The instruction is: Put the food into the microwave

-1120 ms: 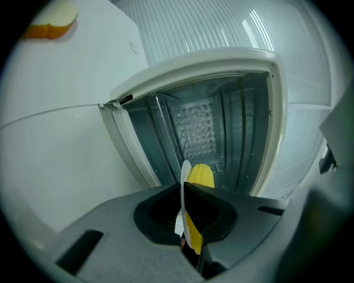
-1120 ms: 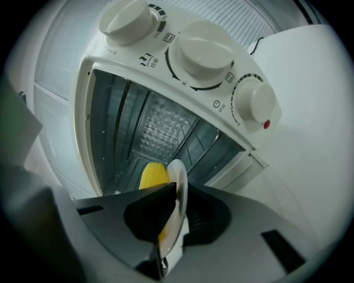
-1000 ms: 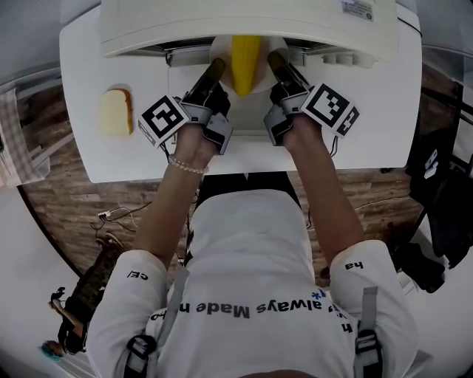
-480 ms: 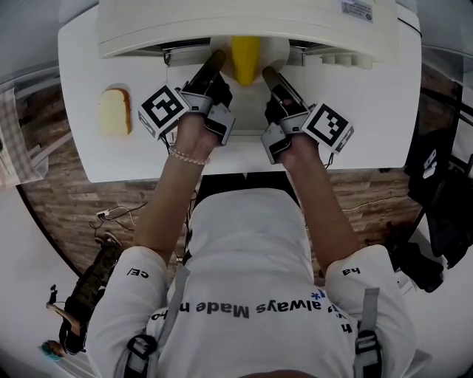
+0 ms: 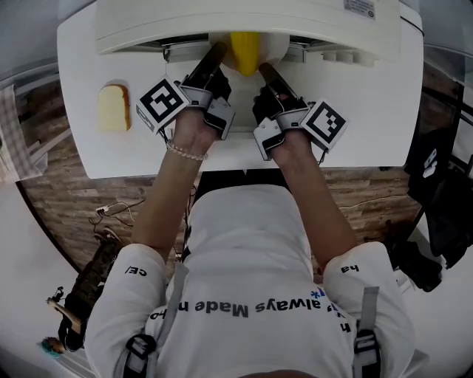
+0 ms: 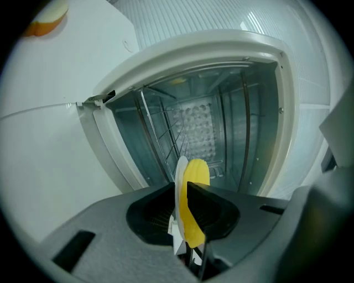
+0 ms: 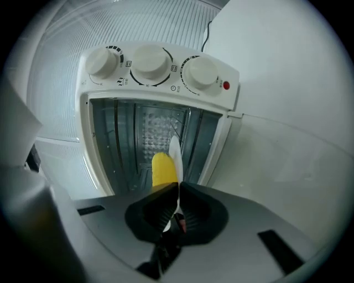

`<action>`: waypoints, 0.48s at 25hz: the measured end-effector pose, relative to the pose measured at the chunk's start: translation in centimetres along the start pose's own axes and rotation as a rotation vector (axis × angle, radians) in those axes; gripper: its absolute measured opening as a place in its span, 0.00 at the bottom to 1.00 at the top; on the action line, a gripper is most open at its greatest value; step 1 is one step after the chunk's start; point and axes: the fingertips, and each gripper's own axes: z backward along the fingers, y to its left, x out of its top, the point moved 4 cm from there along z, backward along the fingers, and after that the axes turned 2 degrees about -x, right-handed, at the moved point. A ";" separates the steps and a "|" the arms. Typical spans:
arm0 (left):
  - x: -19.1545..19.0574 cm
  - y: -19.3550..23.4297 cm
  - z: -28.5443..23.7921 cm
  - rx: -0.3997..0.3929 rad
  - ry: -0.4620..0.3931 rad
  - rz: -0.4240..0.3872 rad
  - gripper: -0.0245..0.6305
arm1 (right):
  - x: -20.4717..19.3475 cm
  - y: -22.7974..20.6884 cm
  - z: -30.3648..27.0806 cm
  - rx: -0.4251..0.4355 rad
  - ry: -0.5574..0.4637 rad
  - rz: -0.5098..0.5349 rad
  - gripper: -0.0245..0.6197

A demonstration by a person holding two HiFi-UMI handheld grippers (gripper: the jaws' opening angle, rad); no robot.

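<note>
Both the left tongs [image 5: 216, 50] and right tongs [image 5: 263, 69] pinch the plate [image 6: 179, 177] above a white table [image 5: 355, 111]; plank floor [image 5: 66, 199] below.

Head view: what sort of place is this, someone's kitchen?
Probably a lab or demo mock-up, not a home kitchen: a small oven with three knobs stands on a bare white table, a bread slice lies straight on it, and cables trail over the wood-look floor.
</note>
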 end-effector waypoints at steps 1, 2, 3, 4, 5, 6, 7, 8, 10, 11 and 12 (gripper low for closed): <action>0.0 0.0 0.0 0.001 0.000 -0.003 0.11 | 0.2 0.0 -0.2 -0.001 -0.005 0.000 0.07; -0.1 0.0 0.1 0.003 -0.002 -0.001 0.12 | 0.5 -0.1 -0.4 -0.003 -0.010 0.001 0.07; -0.2 0.1 0.2 0.005 -0.002 0.003 0.12 | 0.6 -0.2 -0.7 -0.005 -0.014 0.003 0.07; -0.3 0.1 0.3 0.006 0.000 0.009 0.12 | 0.7 -0.3 -1.0 -0.006 -0.017 0.006 0.07; -0.5 0.2 0.5 0.005 0.004 0.014 0.12 | 0.8 -0.3 -1.4 -0.005 -0.019 0.008 0.07; -0.6 0.2 0.5 0.003 0.008 0.018 0.12 | 0.9 -0.2 -1.7 -0.001 -0.020 0.007 0.07; -0.7 0.2 0.6 0.001 0.011 0.022 0.12 | 1.0 0.0 -2.1 0.002 -0.021 0.006 0.07; -0.8 0.2 0.6 0.000 0.012 0.025 0.12 | 1.1 0.1 -2.3 0.003 -0.022 0.006 0.07; -0.8 0.4 0.6 -0.005 0.010 0.029 0.12 | 1.2 0.2 -2.7 0.003 -0.024 0.008 0.07; -0.8 0.4 0.5 -0.010 0.009 0.032 0.12 | 1.3 0.2 -2.7 0.006 -0.026 0.009 0.07; -0.7 0.3 0.5 -0.016 0.007 0.035 0.11 | 1.3 0.3 -2.8 0.009 -0.027 0.009 0.07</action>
